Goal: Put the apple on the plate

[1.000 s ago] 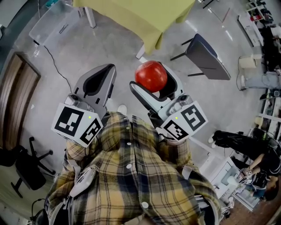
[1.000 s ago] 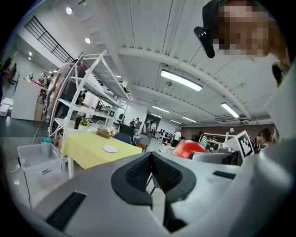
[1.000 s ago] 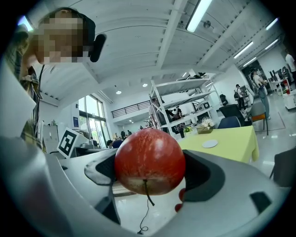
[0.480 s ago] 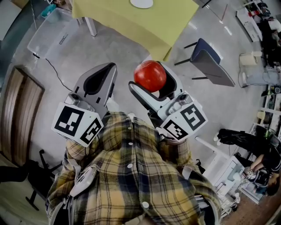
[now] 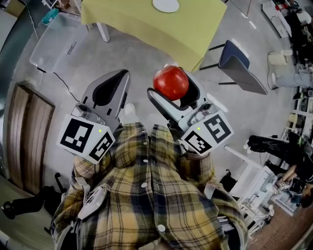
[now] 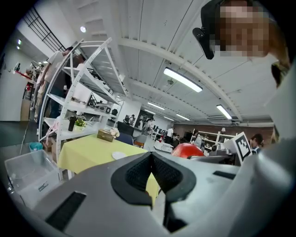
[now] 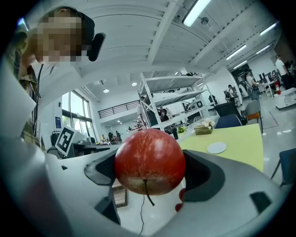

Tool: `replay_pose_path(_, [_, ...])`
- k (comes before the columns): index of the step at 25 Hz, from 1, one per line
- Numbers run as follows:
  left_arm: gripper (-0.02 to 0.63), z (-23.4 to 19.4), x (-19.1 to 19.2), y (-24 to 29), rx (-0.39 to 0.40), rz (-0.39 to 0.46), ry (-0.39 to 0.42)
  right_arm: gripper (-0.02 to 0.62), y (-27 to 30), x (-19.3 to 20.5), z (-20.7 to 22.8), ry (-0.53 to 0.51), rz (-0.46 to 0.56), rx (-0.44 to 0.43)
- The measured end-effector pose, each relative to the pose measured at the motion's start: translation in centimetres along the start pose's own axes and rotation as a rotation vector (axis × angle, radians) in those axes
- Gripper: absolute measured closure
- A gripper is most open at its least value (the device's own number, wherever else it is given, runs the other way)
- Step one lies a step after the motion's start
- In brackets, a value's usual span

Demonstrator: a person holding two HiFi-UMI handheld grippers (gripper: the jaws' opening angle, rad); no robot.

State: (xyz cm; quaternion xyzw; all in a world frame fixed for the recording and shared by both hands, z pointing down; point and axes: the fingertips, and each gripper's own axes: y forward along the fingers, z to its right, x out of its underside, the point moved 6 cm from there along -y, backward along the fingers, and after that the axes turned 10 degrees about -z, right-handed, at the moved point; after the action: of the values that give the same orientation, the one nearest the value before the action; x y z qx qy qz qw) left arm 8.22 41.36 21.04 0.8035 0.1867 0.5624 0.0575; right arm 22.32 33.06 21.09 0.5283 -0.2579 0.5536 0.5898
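A red apple [image 5: 170, 82] [image 7: 149, 161] sits clamped between the jaws of my right gripper [image 5: 175, 90] [image 7: 152, 171], held out in front of the person's plaid shirt above the floor. The apple [image 6: 188, 150] also shows at the right of the left gripper view. My left gripper [image 5: 108, 91] [image 6: 152, 173] is beside it, jaws closed together with nothing between them. A small white plate [image 5: 166, 5] [image 7: 216, 147] [image 6: 119, 155] lies on a table with a yellow-green cloth [image 5: 146, 22] [image 7: 231, 141], well ahead of both grippers.
A dark blue chair [image 5: 239, 66] stands right of the table, a clear plastic bin [image 5: 58, 41] left of it. White metal shelving [image 6: 78, 92] and a tissue box [image 7: 203, 129] lie beyond the table. A wooden panel [image 5: 24, 136] lies on the floor at left.
The table and plate have come further into the head view, and the chair has shifted right. Both grippers keep their pose, the apple still in the right one.
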Motion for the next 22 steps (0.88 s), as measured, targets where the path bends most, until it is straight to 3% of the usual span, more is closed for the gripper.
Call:
replay_pose_path(10, [0.600, -3.8, -0.3, 1.3, 0.002, -0.020, -0.041, 0.206, 3.9, -0.2, 1.2, 0.025, -0.056, 0.010])
replay_pose_path(22, [0.600, -7.2, -3.8, 8.9, -0.009, -0.005, -0.034, 0.206, 8.5, -4.2, 8.5, 0.006, -0.045, -0.023])
